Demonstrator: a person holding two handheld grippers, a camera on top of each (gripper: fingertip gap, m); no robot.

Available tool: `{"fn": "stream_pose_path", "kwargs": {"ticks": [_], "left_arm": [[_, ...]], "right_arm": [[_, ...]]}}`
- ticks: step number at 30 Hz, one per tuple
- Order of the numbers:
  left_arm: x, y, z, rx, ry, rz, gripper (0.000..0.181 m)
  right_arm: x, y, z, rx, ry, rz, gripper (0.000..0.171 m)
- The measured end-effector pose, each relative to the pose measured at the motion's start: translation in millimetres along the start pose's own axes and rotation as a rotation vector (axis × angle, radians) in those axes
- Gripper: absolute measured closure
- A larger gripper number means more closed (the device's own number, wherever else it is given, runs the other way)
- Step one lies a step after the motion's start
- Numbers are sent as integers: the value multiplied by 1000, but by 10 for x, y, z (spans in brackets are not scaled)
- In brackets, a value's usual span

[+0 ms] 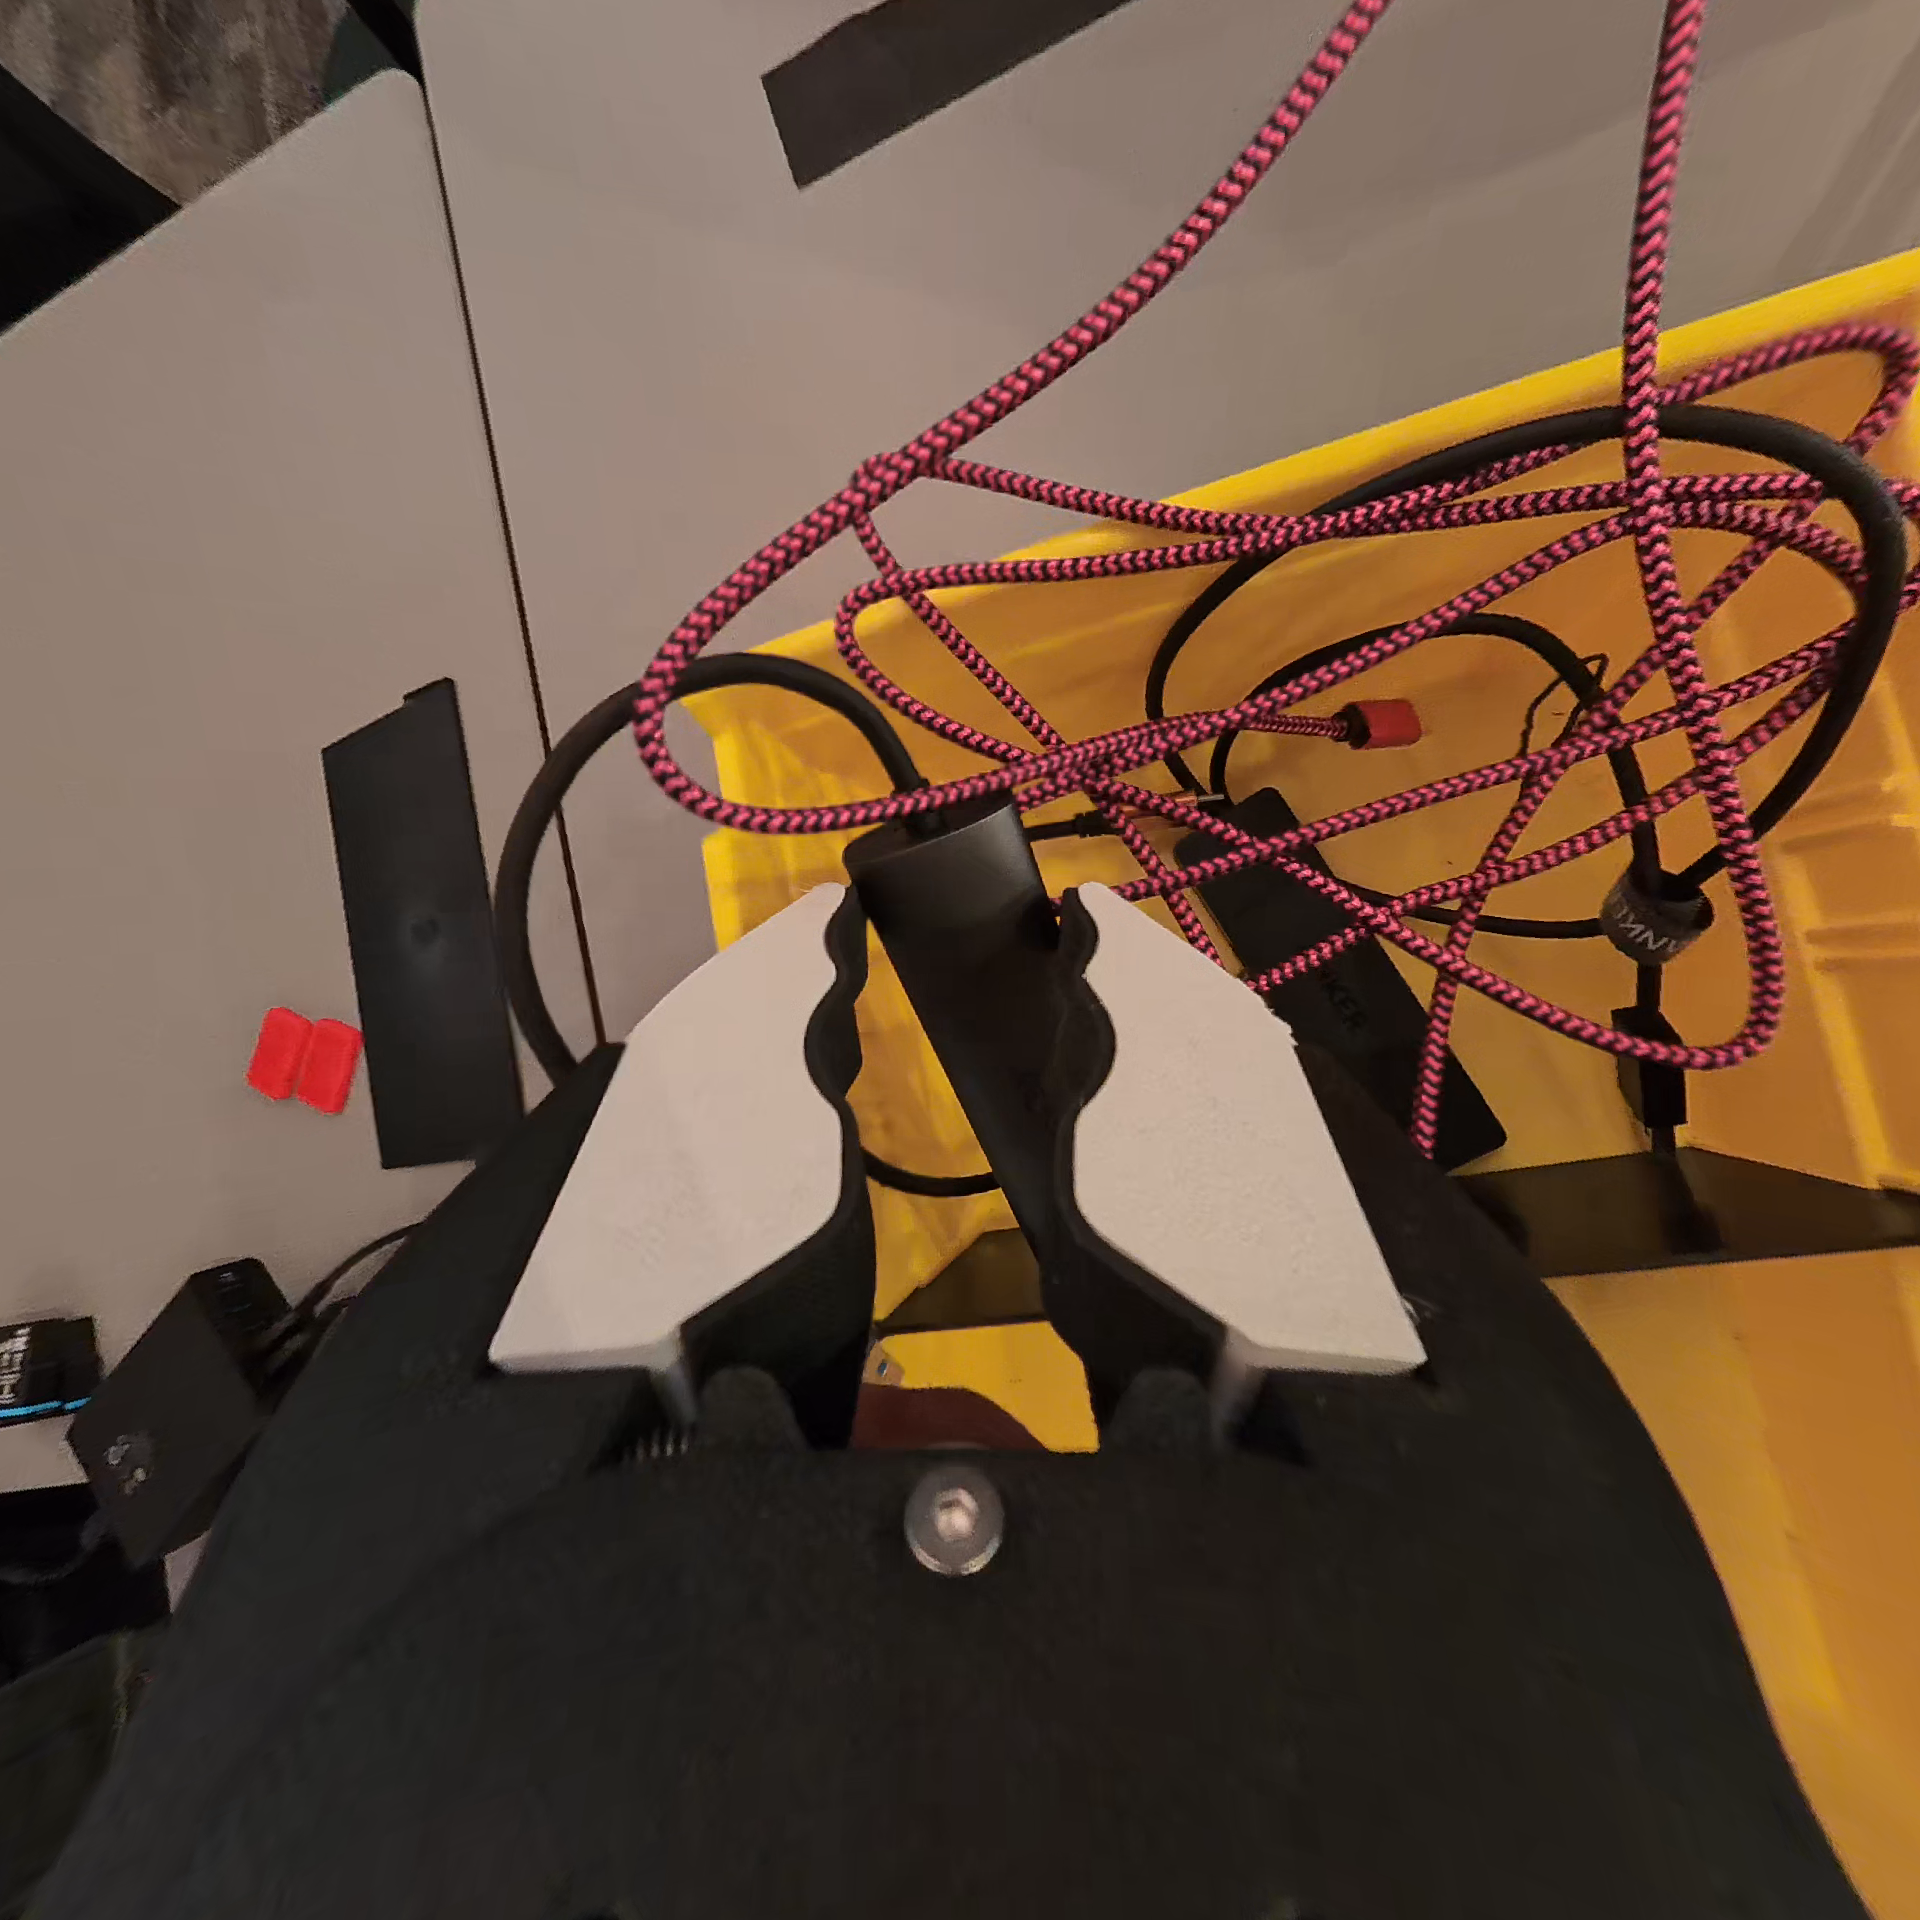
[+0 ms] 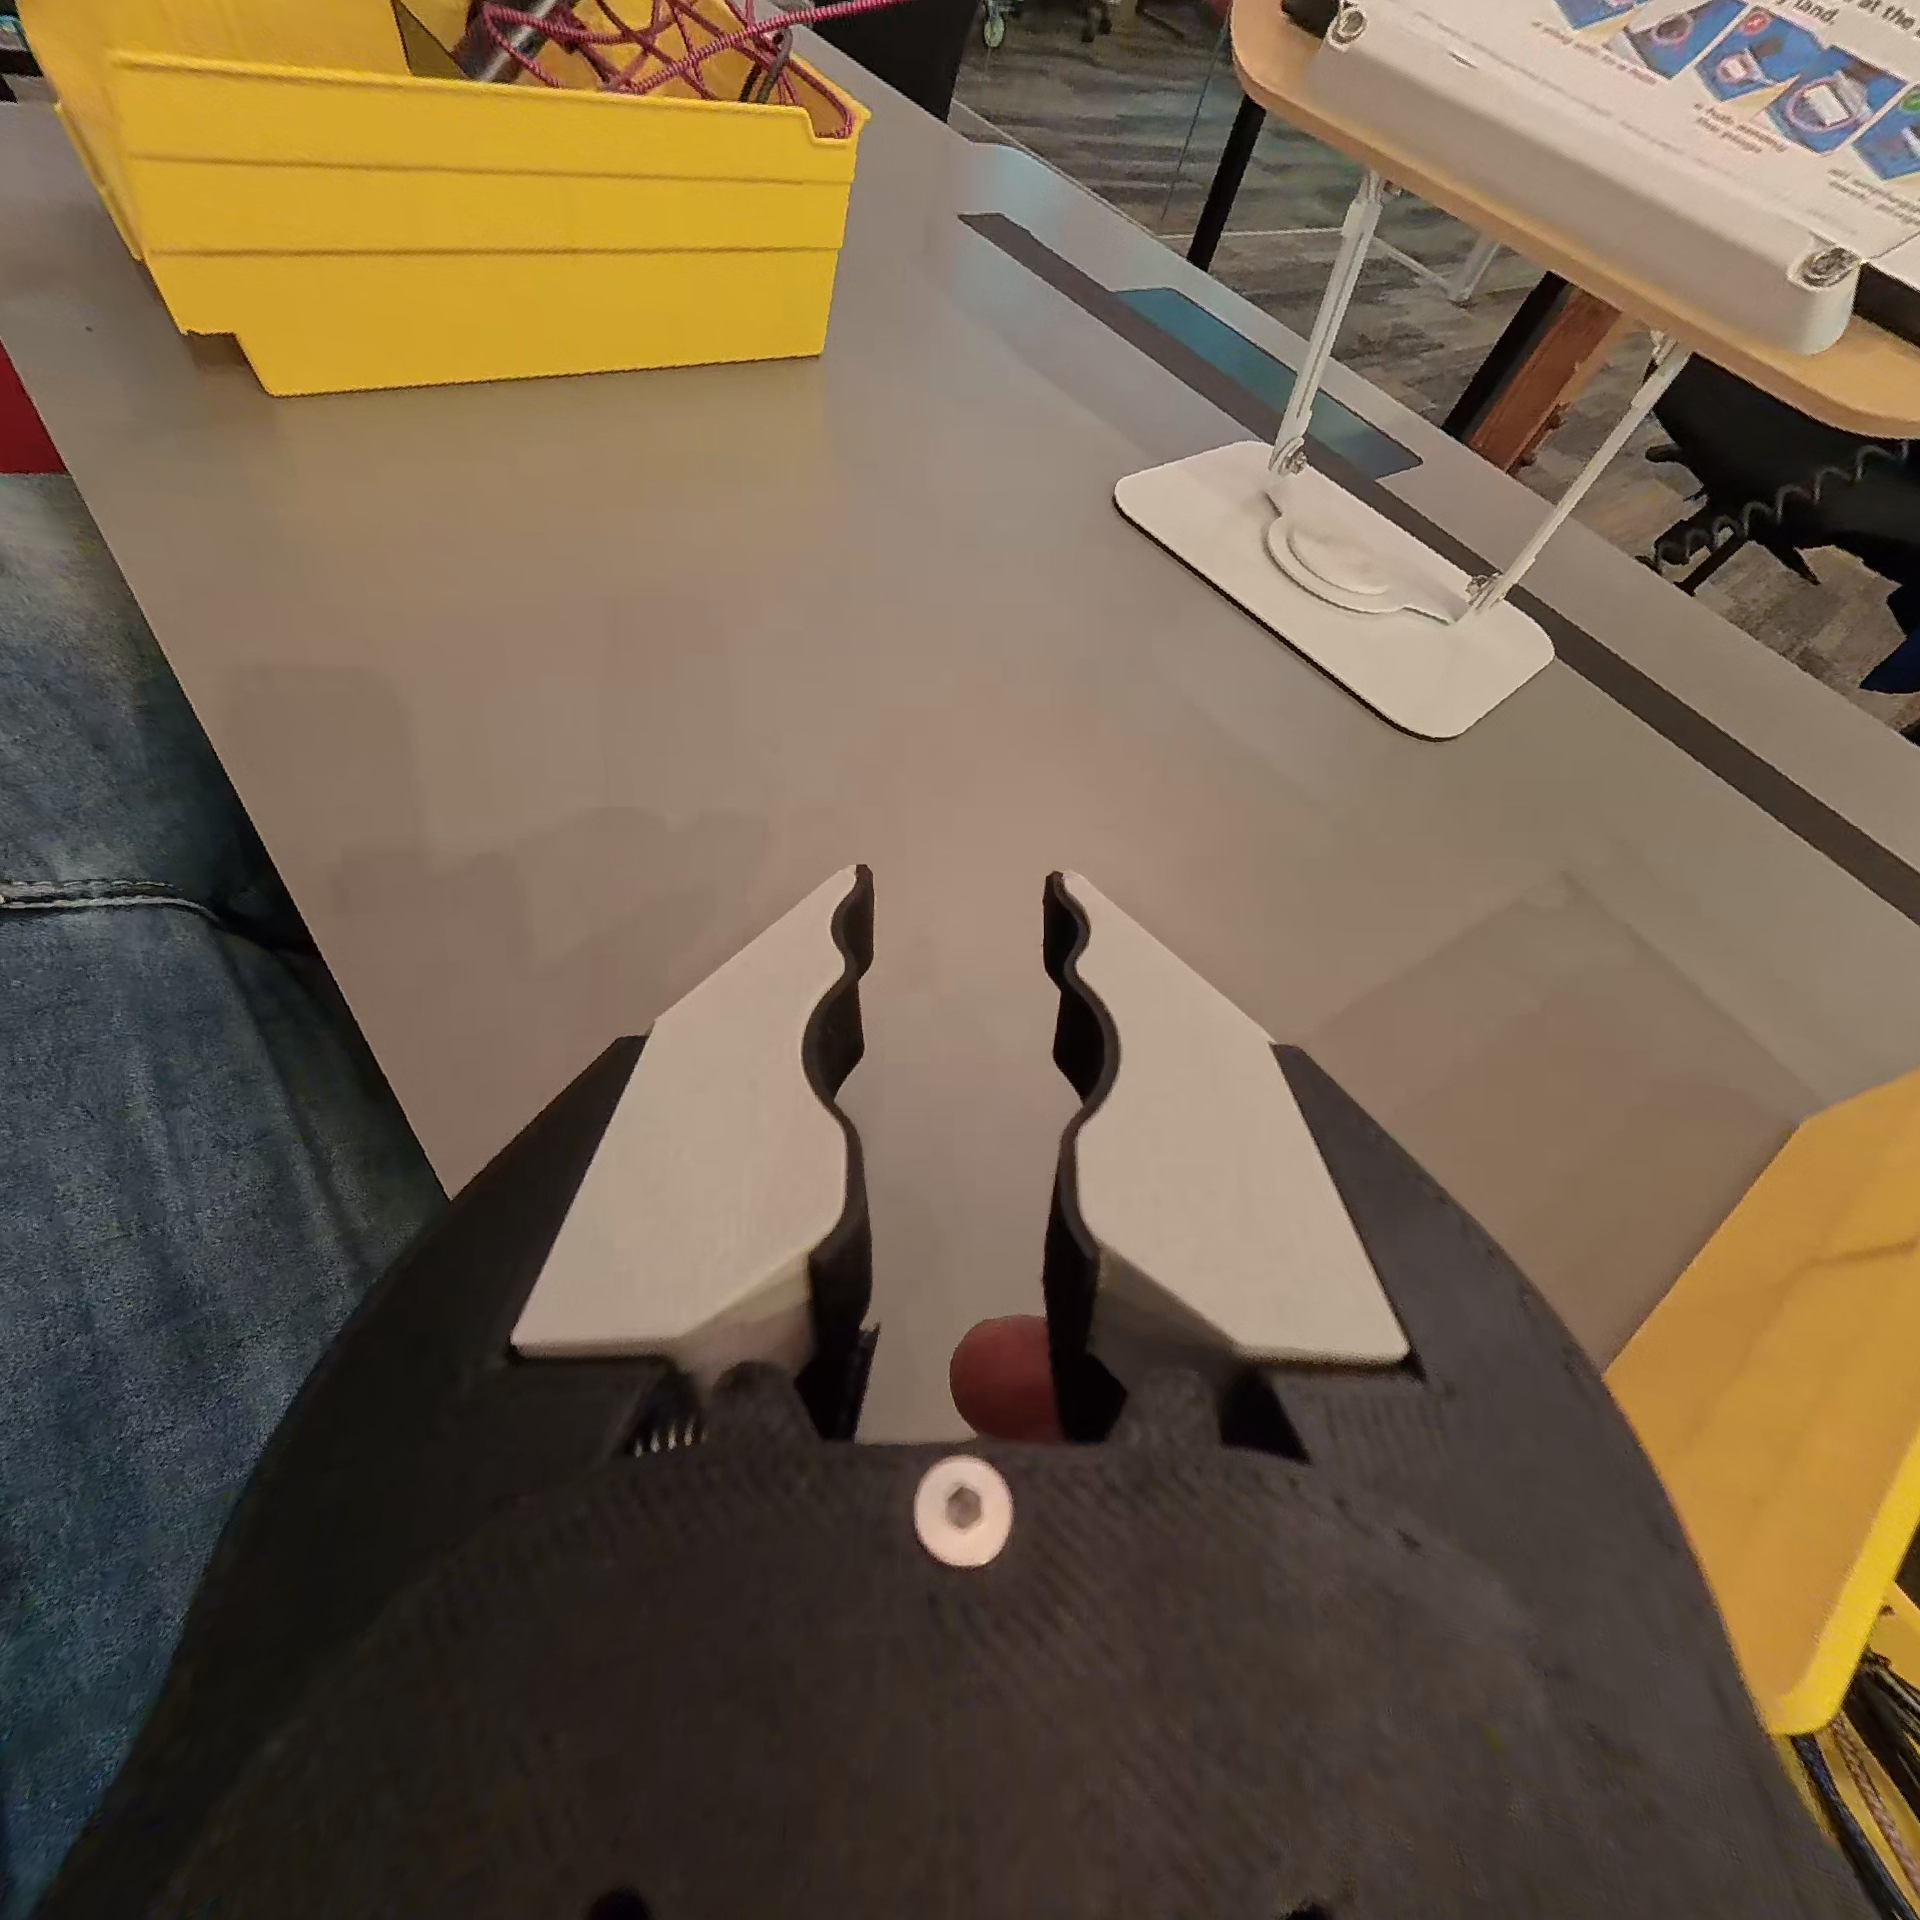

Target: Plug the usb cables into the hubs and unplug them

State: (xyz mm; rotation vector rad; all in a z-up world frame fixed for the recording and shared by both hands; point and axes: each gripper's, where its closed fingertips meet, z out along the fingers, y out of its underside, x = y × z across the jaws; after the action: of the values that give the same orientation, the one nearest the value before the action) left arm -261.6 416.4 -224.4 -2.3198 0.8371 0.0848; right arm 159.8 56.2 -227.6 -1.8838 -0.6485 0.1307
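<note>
Tongs (image 1: 956, 914) clamp smooth dark hub (image 1: 966, 935) under braided pink cable (image 1: 1143, 520).

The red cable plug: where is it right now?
In the left wrist view, the red plug lies inside the yellow bin, upper right of the left tool, among the pink braided cable.

braided pink cable (image 1: 1039, 540), seemingly matt plastic bin (image 2: 499, 208).

Grey table (image 2: 644, 644), yellow bin (image 2: 499, 260), white stand base (image 2: 1455, 665), red clips (image 1: 303, 1058)
</note>
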Motion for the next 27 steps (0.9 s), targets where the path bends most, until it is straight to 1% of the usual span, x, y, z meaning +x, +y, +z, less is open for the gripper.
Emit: {"fn": "stream_pose_path", "kwargs": {"ticks": [10,16,27], "left_arm": [[-137,-169,-326,105,-23,-18,147],[-248,-299,-625,184,-58,-30,147],[-380,-678,-1267,333,-97,-39,148]], "right_arm": [[-49,-27,53,2,-16,-14,140],[-56,-70,88,6,-29,-29,140],[-125,-125,162,9,-48,-54,137]]}}
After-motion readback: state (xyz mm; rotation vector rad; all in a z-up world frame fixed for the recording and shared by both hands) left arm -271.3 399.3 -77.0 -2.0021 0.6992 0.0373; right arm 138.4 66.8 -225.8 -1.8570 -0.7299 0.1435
